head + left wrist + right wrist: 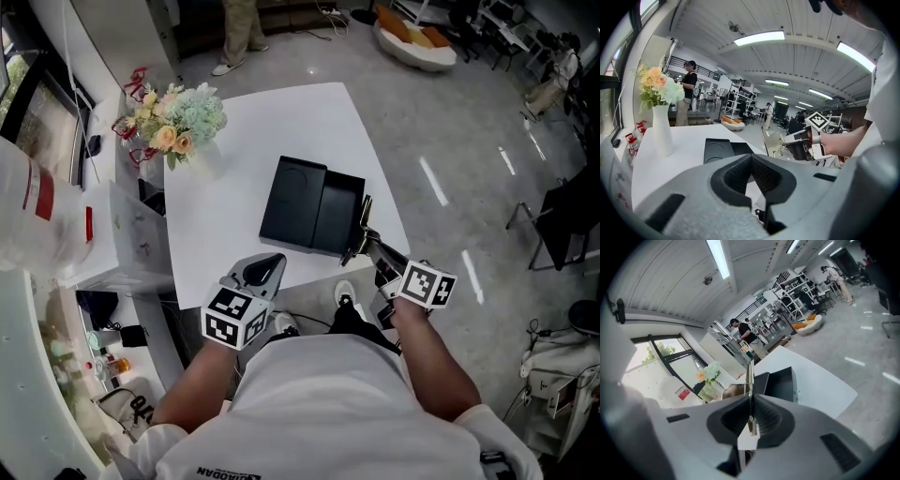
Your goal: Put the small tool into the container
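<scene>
An open black container (337, 216), its lid (291, 202) lying beside it, sits on the white table (272, 122). My right gripper (366, 242) is at the container's near right corner, shut on the small tool (360, 223), a thin flat metal blade that sticks up past the jaws. In the right gripper view the tool (749, 378) stands edge-on between the pads, with the container (782, 383) beyond it. My left gripper (275, 260) hovers at the table's near edge, shut, with nothing in it. In the left gripper view the container (723, 150) lies ahead and the tool (771, 140) is to the right.
A white vase of flowers (183, 122) stands at the table's far left corner. A cluttered counter (56, 216) runs along the left. On the floor beyond the table are a person's legs (239, 37) and a white seat with orange cushions (412, 37).
</scene>
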Demonstrator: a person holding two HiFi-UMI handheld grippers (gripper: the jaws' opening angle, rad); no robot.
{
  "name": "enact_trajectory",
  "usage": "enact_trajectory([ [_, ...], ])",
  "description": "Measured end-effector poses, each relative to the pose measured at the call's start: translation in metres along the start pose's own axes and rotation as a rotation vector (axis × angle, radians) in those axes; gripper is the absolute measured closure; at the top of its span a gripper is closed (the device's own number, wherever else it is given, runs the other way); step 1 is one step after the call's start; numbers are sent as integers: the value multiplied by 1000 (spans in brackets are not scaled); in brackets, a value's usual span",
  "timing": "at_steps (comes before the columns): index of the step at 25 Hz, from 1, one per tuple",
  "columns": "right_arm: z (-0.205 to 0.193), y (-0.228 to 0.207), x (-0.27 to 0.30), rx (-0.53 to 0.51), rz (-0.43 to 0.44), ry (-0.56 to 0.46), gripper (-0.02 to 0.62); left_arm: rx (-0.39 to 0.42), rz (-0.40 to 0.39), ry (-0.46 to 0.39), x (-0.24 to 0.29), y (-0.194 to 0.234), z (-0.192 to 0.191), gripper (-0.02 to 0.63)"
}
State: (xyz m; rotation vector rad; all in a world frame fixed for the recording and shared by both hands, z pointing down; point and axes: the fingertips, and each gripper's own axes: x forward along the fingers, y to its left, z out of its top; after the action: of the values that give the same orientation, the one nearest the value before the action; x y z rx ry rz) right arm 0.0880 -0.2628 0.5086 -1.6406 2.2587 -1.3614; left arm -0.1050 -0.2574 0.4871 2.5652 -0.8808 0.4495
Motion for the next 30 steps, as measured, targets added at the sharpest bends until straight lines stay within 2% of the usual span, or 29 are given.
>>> enact_trajectory([
  [10,7,-38,72,107,6,159,565,-50,98,-5,19,24,12,597],
  [21,-18,-75,150,207,-71,326,558,-67,168,2,31,31,22,597],
  [30,-32,-82,176,271,-63,385,537,-74,207,13,30,36,23,597],
])
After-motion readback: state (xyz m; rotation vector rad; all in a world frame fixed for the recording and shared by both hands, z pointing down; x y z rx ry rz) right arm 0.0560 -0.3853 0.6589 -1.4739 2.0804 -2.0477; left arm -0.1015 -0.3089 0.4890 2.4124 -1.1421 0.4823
